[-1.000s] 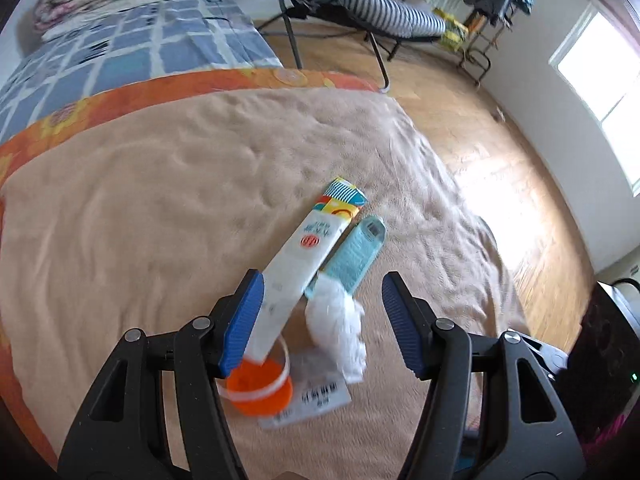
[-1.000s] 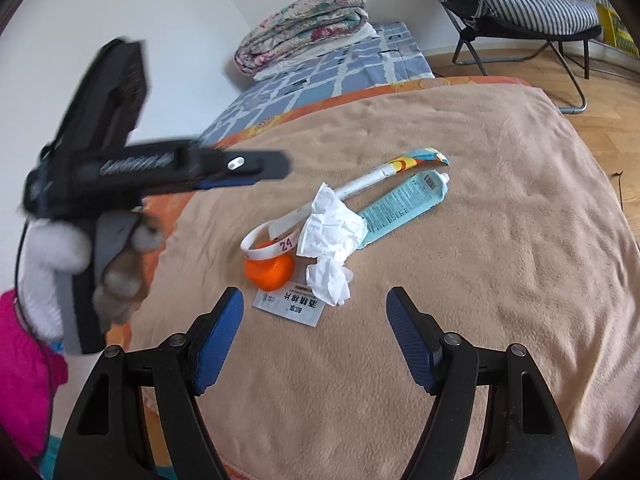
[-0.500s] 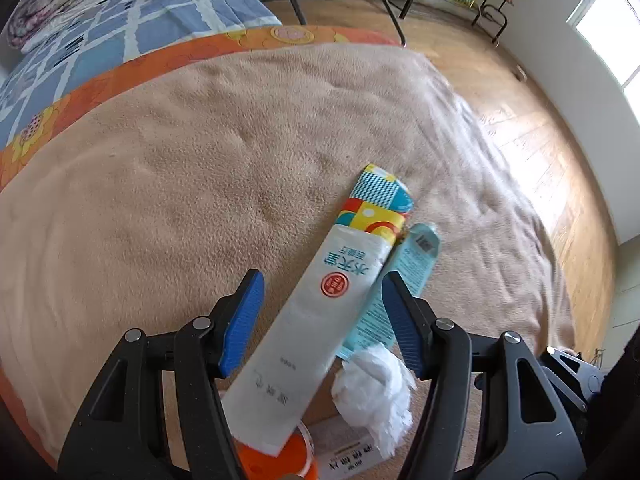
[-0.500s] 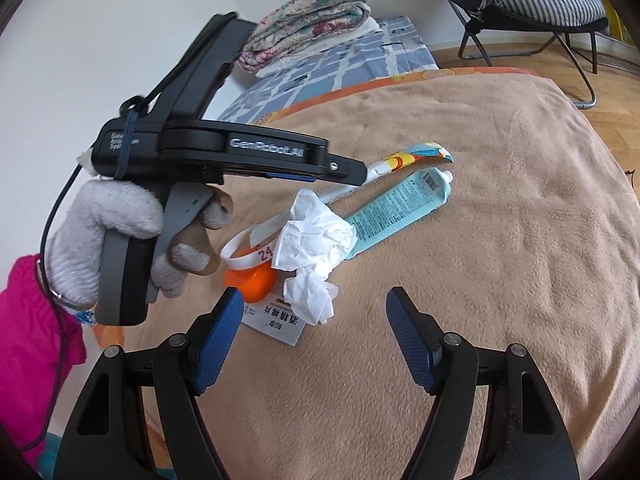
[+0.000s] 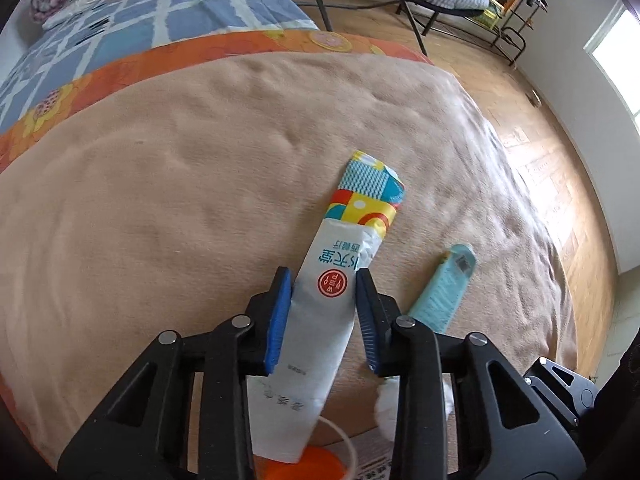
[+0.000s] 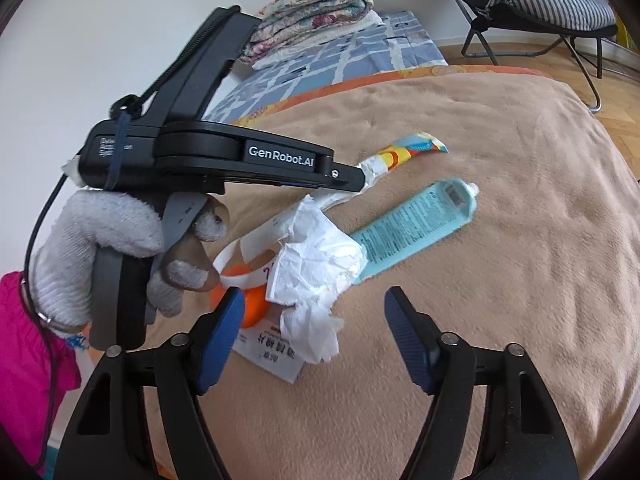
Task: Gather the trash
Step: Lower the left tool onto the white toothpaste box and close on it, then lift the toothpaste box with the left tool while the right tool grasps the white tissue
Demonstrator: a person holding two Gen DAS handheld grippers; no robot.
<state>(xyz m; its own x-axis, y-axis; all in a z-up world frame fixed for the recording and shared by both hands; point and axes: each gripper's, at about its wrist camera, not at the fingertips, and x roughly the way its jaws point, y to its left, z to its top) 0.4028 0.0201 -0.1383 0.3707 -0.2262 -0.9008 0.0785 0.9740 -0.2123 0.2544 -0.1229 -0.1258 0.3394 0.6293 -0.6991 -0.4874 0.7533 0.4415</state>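
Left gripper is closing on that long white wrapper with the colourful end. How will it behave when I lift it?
The long white wrapper looks flat, thin and creased, so it is probably very light and floppy. Its colourful end will likely droop. The left gripper fingers press its edges, so it may buckle or slip. Its near end lies on the orange cup, which might shift.
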